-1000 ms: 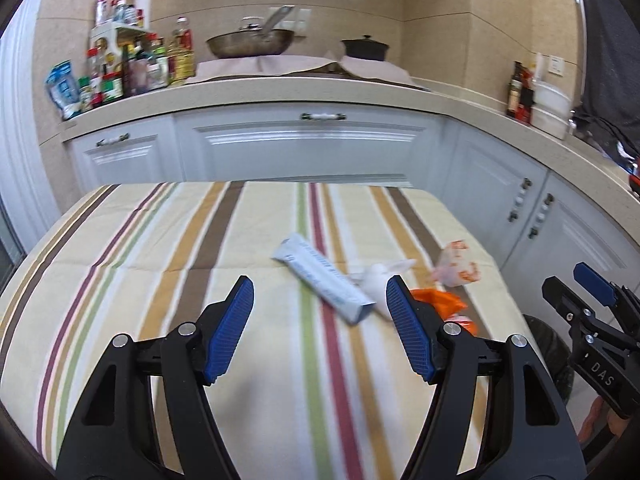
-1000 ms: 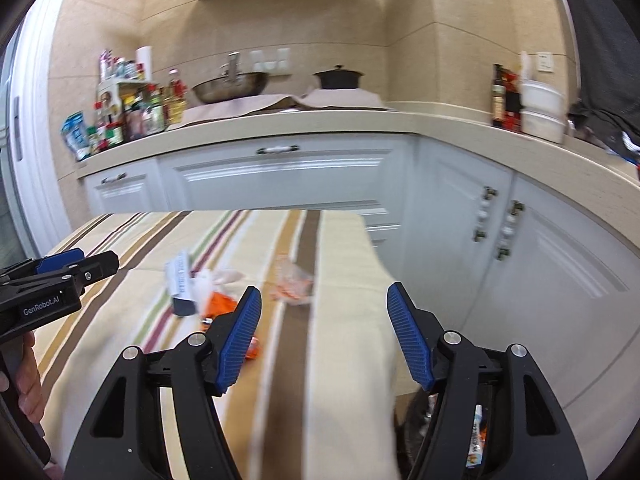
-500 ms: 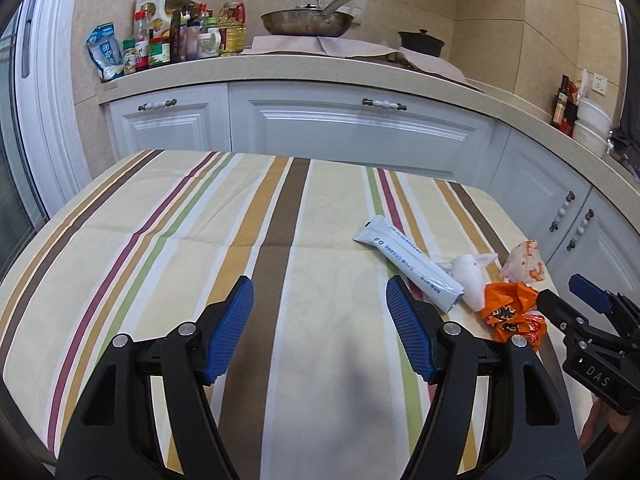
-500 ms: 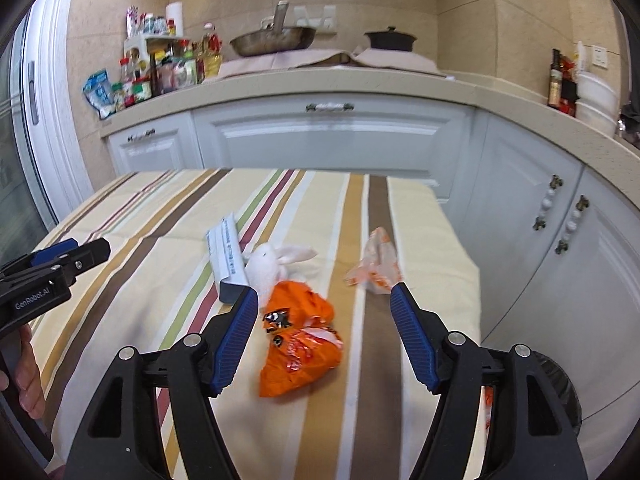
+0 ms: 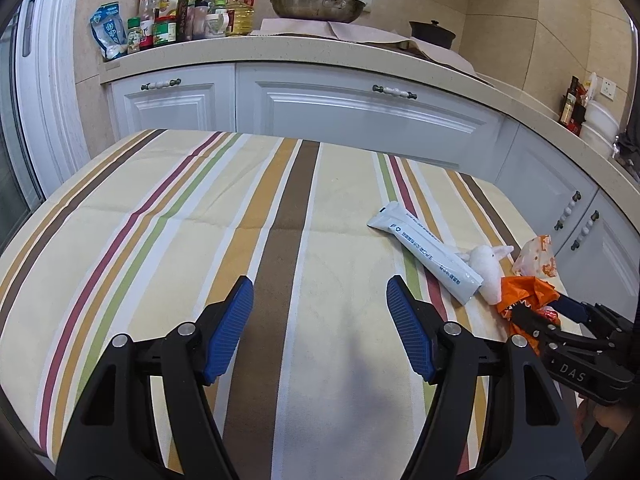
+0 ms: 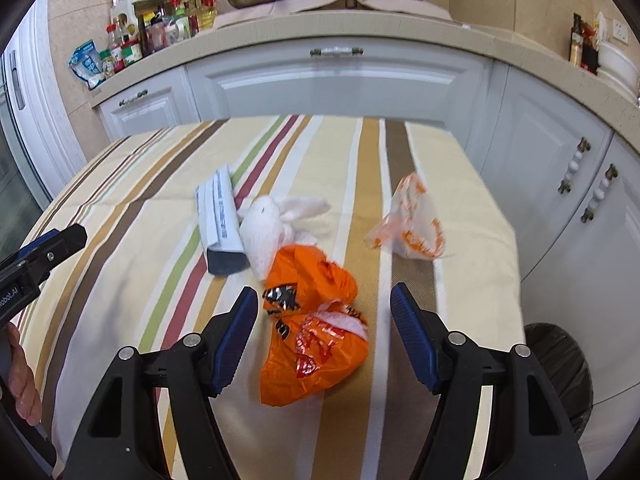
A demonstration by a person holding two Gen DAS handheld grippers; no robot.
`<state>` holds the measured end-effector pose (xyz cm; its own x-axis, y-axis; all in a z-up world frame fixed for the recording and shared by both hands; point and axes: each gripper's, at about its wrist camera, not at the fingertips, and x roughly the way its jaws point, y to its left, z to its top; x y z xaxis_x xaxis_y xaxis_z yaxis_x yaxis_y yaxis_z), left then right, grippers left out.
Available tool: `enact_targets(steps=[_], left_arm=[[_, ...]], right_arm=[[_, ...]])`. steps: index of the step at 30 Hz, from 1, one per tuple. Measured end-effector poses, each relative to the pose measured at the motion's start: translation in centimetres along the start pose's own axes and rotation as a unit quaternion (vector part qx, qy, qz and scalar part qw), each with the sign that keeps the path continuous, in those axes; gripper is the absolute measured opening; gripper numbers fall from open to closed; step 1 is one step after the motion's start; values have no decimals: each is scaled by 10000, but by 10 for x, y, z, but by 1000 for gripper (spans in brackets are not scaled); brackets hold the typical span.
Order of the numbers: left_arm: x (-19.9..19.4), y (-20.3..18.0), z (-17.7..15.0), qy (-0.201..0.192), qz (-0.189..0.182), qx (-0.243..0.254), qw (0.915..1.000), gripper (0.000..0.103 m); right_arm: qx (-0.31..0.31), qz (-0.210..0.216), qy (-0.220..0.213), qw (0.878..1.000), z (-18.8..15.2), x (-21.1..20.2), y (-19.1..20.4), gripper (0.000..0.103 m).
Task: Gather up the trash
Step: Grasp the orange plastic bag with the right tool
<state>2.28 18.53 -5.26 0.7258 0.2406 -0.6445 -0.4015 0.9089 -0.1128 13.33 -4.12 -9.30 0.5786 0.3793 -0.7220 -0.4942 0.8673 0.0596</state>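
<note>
From the left wrist camera, the left gripper [image 5: 320,300] hung with its blue-padded jaws spread wide and nothing between them, over a bare stretch of the striped cloth-covered table [image 5: 160,240]. The trash lay together near the table's right edge. A long white-and-grey plastic packet [image 5: 426,254] sat flat on the cloth, its near end touching a crumpled white tissue wad [image 5: 490,268]. Just nearer than the wad, an orange crinkled plastic bag [image 5: 528,294] rested on the table, and beyond it stood a small clear wrapper with orange print [image 5: 536,256], close to the table's right edge. The right gripper [image 5: 536,312] reached in from the right, its dark fingertips over the orange bag; whether they touched it could not be told there.

From the right wrist camera, the right gripper [image 6: 320,316] was parted wide, the orange crinkled plastic bag [image 6: 312,340] lying on the table [image 6: 120,220] between its blue pads without either pad pressing on it. The tissue wad [image 6: 272,224] touched the bag's far end, with the packet [image 6: 218,216] beside the wad on the left. The clear wrapper [image 6: 412,224] sat apart, near the table's right edge. A dark round bin [image 6: 560,368] stood on the floor just off the table's near right corner. The left gripper [image 6: 44,248] showed at the table's left side.
</note>
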Motion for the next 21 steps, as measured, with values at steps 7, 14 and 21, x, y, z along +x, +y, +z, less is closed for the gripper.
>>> enact_targets(steps=[7,14,21], left_arm=[[3,-9,-2,36,-28,59,10000,73],[2,-32,-3,57,-193,223,9995,73],[5,-65,-2,60,-342,477,9983,73]], right_arm=[[-188,91,-123,9997,-4,-6,7,50],[-208,-23,-596,9980,-6,-38,-1,50],[34,-416,-849,9955,-12,-59,-34,50]])
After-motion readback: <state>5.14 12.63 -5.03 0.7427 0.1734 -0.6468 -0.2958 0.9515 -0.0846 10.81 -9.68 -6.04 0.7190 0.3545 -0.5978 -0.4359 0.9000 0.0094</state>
